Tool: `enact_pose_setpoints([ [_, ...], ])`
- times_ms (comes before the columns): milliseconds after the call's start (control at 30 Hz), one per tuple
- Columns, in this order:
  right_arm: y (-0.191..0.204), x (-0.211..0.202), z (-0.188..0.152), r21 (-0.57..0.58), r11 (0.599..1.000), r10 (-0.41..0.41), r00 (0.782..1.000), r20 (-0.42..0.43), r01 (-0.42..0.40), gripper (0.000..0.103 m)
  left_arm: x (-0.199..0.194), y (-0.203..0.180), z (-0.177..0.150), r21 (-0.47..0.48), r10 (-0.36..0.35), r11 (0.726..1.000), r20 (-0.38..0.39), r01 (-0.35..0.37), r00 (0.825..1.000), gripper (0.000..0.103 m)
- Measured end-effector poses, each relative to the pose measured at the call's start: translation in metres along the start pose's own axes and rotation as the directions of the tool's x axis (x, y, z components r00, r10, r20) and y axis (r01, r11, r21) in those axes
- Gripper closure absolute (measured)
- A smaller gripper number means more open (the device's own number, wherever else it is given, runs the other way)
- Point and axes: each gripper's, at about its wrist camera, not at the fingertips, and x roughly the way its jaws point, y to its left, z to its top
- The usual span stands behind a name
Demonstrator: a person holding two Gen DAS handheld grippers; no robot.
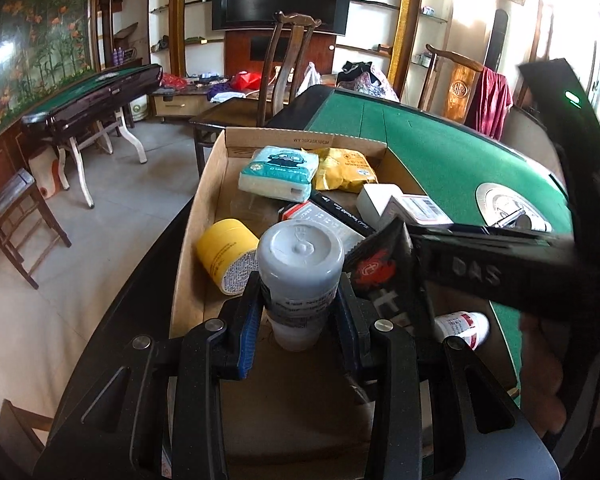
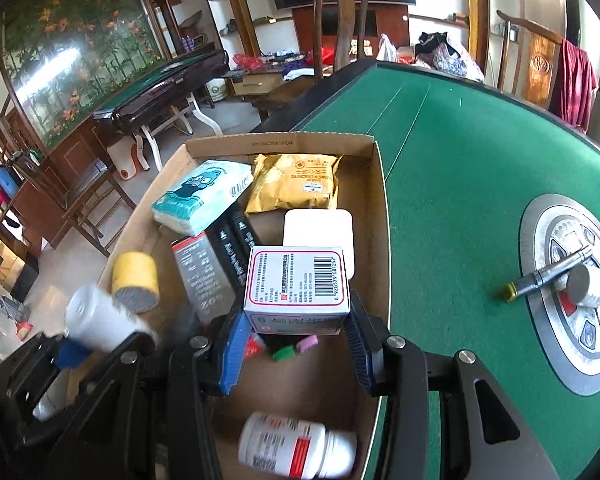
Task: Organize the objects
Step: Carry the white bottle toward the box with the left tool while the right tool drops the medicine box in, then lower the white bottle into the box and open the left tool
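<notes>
A cardboard box (image 1: 208, 184) (image 2: 380, 200) lies on the green table and holds several items. My left gripper (image 1: 300, 300) is shut on a white bottle (image 1: 300, 264) over the box's near part; the bottle also shows in the right wrist view (image 2: 100, 320). My right gripper (image 2: 296, 344) is shut on a white medicine box with a barcode (image 2: 296, 284) above the box's right side. Inside lie a tissue pack (image 2: 202, 196), a yellow snack bag (image 2: 296, 180), a yellow jar (image 2: 136, 280), a white box (image 2: 320, 228), dark boxes (image 2: 228, 248) and a red-labelled white bottle (image 2: 296, 448).
The green felt table (image 2: 460, 160) has a round metal centre panel (image 2: 572, 300) with a pen-like tube (image 2: 548, 276) on it. Wooden chairs (image 1: 284, 60) stand behind the table. A second green table (image 1: 96, 92) stands at the left over a tiled floor.
</notes>
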Motion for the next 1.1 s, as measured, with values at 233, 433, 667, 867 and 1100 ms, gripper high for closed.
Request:
enact_pose_setpoints([
  [233, 0.006, 0.013, 0.013, -0.02, 1.0, -0.017, 1.0, -0.02, 0.017, 0.058, 0.002, -0.002, -0.002, 0.011, 0.006, 1.0, 0.003, -0.006, 1.0, 0.069],
  [433, 0.005, 0.019, 0.019, -0.03, 0.999, -0.02, 0.999, -0.051, 0.019, 0.058, 0.005, -0.001, -0.005, 0.014, 0.011, 1.0, 0.008, -0.011, 1.0, 0.069],
  [667, -0.002, 0.017, 0.017, -0.031, 1.0, -0.004, 0.999, -0.049, 0.003, 0.056, 0.006, -0.002, -0.006, 0.019, 0.016, 1.0, 0.012, -0.016, 1.0, 0.069],
  [867, -0.007, 0.007, 0.014, -0.021, 1.0, 0.013, 1.0, -0.023, -0.014, 0.056, 0.006, 0.0, -0.004, 0.005, 0.004, 1.0, 0.013, -0.004, 1.0, 0.069],
  [1100, -0.005, -0.002, 0.01, -0.018, 1.0, 0.025, 1.0, -0.002, -0.025, 0.056, 0.005, 0.001, -0.004, 0.005, 0.005, 1.0, 0.016, -0.005, 1.0, 0.069],
])
